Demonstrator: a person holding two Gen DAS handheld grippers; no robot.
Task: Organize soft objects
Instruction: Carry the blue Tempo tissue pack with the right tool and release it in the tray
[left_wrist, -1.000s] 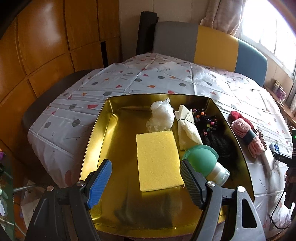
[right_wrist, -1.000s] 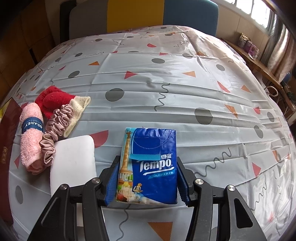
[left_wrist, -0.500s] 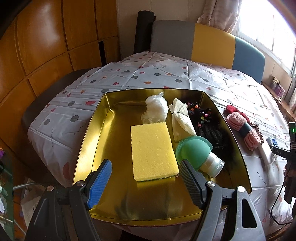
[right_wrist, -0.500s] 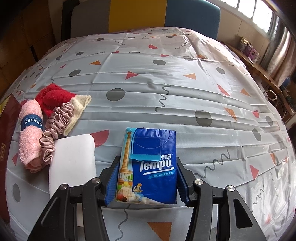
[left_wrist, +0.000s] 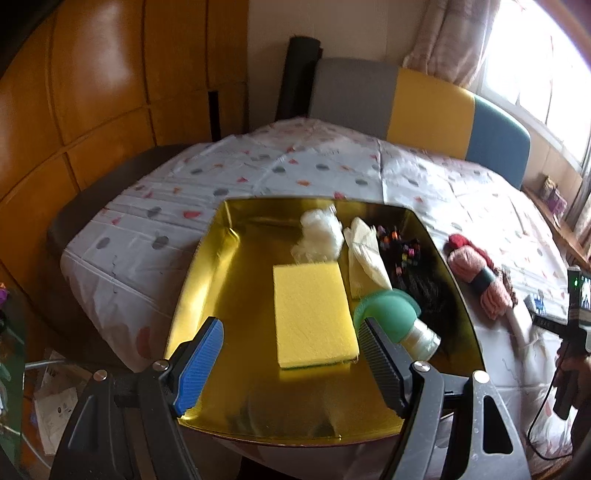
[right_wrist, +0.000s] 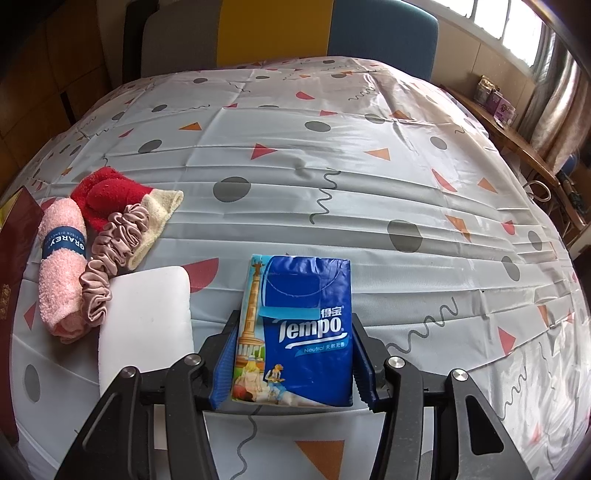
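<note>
My left gripper (left_wrist: 290, 326) hangs open over the near end of a gold tray (left_wrist: 199, 280), with nothing between its fingers. In the tray lie a yellow sponge (left_wrist: 314, 314), a white mesh puff (left_wrist: 319, 236), a cream cloth (left_wrist: 365, 254), black beaded hair ties (left_wrist: 406, 254) and a green-capped piece (left_wrist: 388, 310). My right gripper (right_wrist: 294, 321) is shut on a blue Tempo tissue pack (right_wrist: 306, 325), its pads pressing both long sides. Left of it on the tablecloth lie a white foam block (right_wrist: 147, 317), a pink scrunchie (right_wrist: 110, 251), a rolled pink towel (right_wrist: 61, 258) and a red-and-cream cloth (right_wrist: 110, 195).
The patterned tablecloth (right_wrist: 332, 166) stretches bare beyond and right of the tissue pack. The tray's dark red outer wall (right_wrist: 14, 258) stands at the far left. A grey, yellow and blue chair back (left_wrist: 424, 103) sits behind the table. Wooden panels (left_wrist: 92, 92) line the left.
The left gripper has drawn back slightly, so the tray looks a little smaller and farther. The right gripper and the tissue pack have stayed put.
</note>
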